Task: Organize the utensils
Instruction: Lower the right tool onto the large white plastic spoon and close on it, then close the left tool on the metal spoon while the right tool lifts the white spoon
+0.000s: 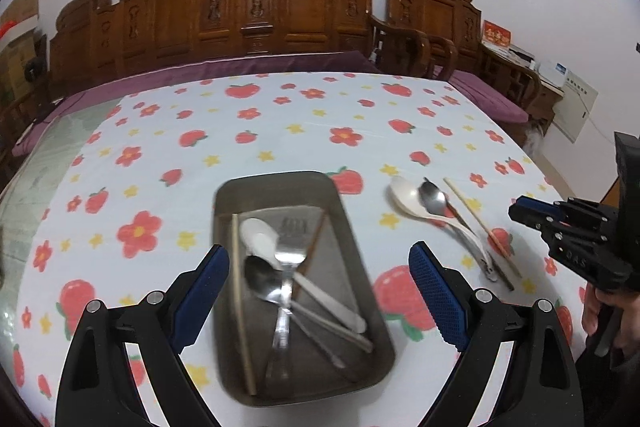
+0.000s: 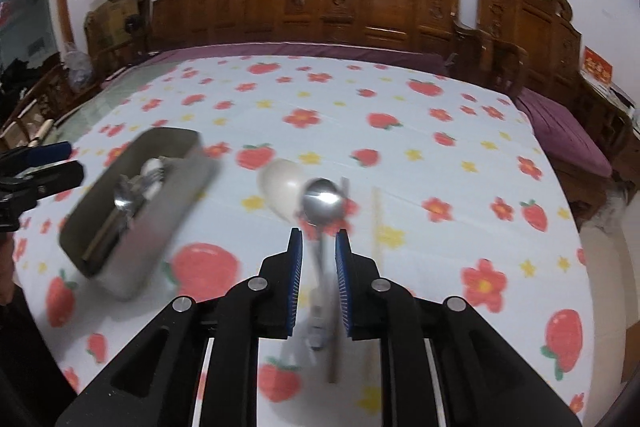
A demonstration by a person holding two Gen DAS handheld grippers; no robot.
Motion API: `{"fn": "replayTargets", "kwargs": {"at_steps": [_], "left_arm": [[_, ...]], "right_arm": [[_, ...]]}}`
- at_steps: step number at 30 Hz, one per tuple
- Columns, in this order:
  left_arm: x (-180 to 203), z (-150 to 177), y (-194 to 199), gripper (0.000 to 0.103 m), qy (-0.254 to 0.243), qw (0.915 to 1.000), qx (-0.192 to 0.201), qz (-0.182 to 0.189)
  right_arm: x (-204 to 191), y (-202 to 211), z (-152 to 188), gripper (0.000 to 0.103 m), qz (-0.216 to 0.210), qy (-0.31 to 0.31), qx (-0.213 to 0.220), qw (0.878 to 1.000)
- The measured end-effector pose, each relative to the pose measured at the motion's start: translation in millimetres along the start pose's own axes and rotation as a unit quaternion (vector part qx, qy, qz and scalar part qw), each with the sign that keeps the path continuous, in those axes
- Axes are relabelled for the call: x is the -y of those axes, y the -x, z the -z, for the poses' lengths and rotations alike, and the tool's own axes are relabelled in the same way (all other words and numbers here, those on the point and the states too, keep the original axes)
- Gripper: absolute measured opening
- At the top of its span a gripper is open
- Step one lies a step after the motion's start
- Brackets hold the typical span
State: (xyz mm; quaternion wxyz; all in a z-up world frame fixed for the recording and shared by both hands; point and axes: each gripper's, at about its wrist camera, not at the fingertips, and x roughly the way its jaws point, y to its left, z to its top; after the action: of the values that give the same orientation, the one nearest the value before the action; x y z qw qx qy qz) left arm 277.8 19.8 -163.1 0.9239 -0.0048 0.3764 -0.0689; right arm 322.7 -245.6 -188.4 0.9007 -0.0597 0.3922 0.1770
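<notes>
Your tray (image 1: 362, 291) already holds two spoons, a fork and chopsticks; a white spoon (image 1: 404, 195), a steel spoon (image 2: 323, 201) and chopsticks (image 1: 478, 221) lie just right of it on the cloth. Your right gripper (image 2: 319, 247) is narrowed around the steel spoon's handle, though I can't tell if it grips. Your left gripper (image 1: 318, 263) hangs wide over the tray.

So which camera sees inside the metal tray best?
The left wrist view: it looks down into the metal tray, showing spoons, fork and chopsticks. The right wrist view sees the tray side-on and blurred, contents mostly hidden.

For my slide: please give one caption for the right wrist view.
Right claw straddles metal spoon beside white spoon; tray at left.
</notes>
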Motion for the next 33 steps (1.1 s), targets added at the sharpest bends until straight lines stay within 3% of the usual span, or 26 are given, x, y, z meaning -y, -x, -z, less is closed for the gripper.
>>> {"fn": "replayTargets", "kwargs": {"at_steps": [6,14,17,24,26,33], "left_arm": [[24,7,-3,0.088,-0.015,0.9999,0.002,0.008],[43,14,-8,0.088,-0.030,0.9995,0.000,0.013],[43,15,-10,0.088,-0.029,0.9995,-0.004,0.012],[46,17,-12,0.088,-0.032,0.9994,-0.006,0.009],[47,18,-12,0.088,-0.034,0.9994,-0.005,0.006],[60,18,-11,0.088,-0.047,0.9989,-0.001,-0.004]], "right_arm": [[22,-22,15,0.019,-0.015,-0.018,-0.015,1.000],[2,-51,11,0.020,-0.064,0.002,-0.027,0.998],[-6,-60,7,0.031,-0.060,0.018,-0.032,0.998],[-22,-83,7,0.031,-0.034,0.064,-0.062,0.995],[-26,-82,8,0.012,-0.030,0.078,-0.060,0.995],[-17,-51,-2,0.011,-0.052,0.056,-0.021,0.997]]}}
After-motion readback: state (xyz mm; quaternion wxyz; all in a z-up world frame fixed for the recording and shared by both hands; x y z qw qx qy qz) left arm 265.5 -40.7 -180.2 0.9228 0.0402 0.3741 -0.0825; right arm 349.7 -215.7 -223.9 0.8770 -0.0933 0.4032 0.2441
